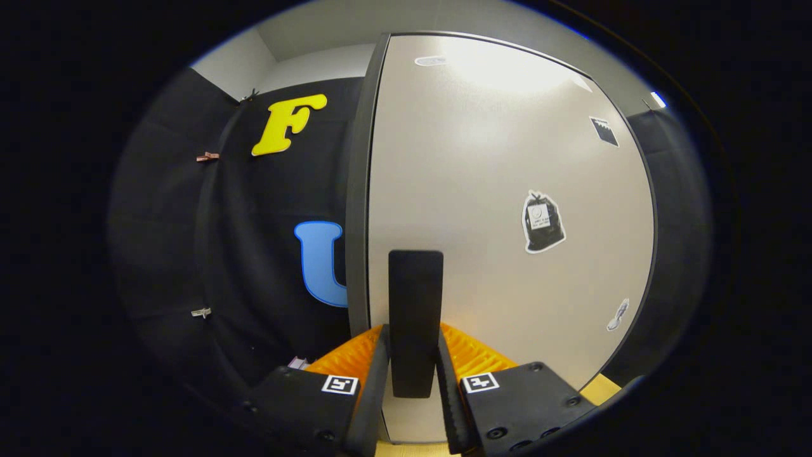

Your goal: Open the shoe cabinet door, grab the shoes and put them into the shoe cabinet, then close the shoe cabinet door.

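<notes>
Shoe cabinet door: pale, smooth panel with a dark edge strip down its left side, standing upright directly ahead of the tool and taking up most of the ground beyond the fingers.

Handle: dark upright bar fixed low on the door, near its left edge. It stands between the two fingers, its lower part down between them.

Tool: fingers drawn in close on either side of the handle, pinching it; both inner faces appear to touch the bar. Each finger block carries a small square marker on top.

Stickers on the door: one dark bag-shaped sticker right of the handle, at about mid height; a small dark one higher up toward the right edge; a small pale one low near the right edge.

Booth wall: black cloth left of the door, with small clips pinned to it.

Floor: light strip showing below the door's lower right corner.
</notes>
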`<state>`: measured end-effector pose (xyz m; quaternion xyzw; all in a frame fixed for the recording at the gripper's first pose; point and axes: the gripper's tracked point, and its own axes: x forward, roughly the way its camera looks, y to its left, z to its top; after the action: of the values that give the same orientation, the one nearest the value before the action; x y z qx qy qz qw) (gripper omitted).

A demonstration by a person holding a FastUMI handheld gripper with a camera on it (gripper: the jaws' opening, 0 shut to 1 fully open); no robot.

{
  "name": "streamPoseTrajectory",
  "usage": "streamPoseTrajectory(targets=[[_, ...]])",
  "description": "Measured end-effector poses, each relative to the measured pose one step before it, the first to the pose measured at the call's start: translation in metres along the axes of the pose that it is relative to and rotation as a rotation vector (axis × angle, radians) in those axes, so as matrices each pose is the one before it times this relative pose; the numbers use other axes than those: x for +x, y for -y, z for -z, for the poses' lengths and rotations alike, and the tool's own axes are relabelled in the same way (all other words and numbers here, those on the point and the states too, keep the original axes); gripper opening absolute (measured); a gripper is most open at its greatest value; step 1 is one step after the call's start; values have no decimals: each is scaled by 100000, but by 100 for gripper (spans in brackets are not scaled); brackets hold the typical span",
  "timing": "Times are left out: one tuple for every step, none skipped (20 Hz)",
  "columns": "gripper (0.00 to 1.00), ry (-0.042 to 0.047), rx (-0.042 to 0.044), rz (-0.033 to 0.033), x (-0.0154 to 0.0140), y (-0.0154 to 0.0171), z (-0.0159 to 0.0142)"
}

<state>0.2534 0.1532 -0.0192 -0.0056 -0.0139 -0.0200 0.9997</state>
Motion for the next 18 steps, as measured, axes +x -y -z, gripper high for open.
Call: streamPoseTrajectory(targets=[[41, -389, 300, -1069, -328, 101, -139], [37, 368, 1454, 345, -161, -16, -141], [37, -1049, 1645, -111, 123, -49, 172], [31, -144, -496, -722, -233, 25, -152], [30, -981, -506, -1014, -94, 72, 3], [24, -122, -1308, -1167, -66, -29, -12], [24, -788, -506, -1333, -183, -152, 70], [24, -622, -334, -1541, -343, -31, -15], [24, -312, -8, -1573, -548, -111, -121], [24, -251, 269, -1704, -802, -111, -170], [24, 27, 266, -1812, -526, -25, -64], [24, 329, -55, -1542, -831, -76, -178], [24, 320, -470, -1461, -903, -128, -216], [24, 219, 163, -1530, -857, 27, -115], [24, -298, 419, -1402, -1232, 111, -45], [24, 4, 155, -1090, -1202, 173, -69], [24, -124, -205, -1178, -1304, 416, 29], [24, 228, -221, -1112, -950, 227, -119]])
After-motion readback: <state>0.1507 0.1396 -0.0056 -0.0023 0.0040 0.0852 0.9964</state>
